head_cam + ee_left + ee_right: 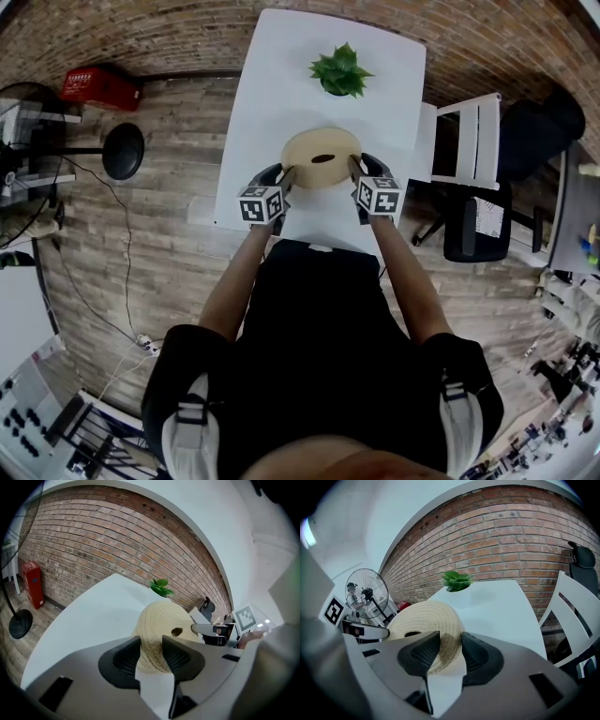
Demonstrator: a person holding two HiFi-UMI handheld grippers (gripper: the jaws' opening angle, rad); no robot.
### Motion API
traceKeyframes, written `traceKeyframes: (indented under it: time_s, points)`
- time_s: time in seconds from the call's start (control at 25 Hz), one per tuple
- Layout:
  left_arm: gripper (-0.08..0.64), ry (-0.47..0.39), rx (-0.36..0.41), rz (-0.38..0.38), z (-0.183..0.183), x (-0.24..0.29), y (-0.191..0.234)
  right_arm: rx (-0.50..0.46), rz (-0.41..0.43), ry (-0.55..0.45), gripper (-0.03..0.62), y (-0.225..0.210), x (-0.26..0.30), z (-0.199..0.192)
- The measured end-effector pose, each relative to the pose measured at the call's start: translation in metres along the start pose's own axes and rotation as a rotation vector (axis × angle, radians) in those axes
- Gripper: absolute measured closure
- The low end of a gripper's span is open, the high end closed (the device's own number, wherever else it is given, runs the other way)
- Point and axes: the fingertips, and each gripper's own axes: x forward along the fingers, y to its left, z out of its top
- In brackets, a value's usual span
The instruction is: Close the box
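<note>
Jaws of the left gripper [287,177] and right gripper [354,168] pinch the left and right rims of the round, coiled-straw box [322,152] on the smooth white table [281,75].

The woven box [322,157] at mid-frame is showing cream-beige coiled rings on a plain white desk [281,84]. The plant [340,70] above is showing green, the crate [101,87] at upper left red. The left gripper [286,178] and right gripper [356,172] are wearing black-and-white checked cubes.
</note>
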Motion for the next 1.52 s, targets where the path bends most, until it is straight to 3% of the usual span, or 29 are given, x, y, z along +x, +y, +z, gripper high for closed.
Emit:
traceKeyframes:
  time_s: [0.72,1.52]
  points:
    - [0.397,0.038,-0.025,-0.035,-0.002,0.01,0.007,0.007,0.007,-0.007,0.437,-0.004,0.007,-0.002]
    - [0.35,0.09,0.112,0.049,0.0,0.007,0.011,0.02,0.005,-0.052,0.428,-0.002,-0.011,-0.01]
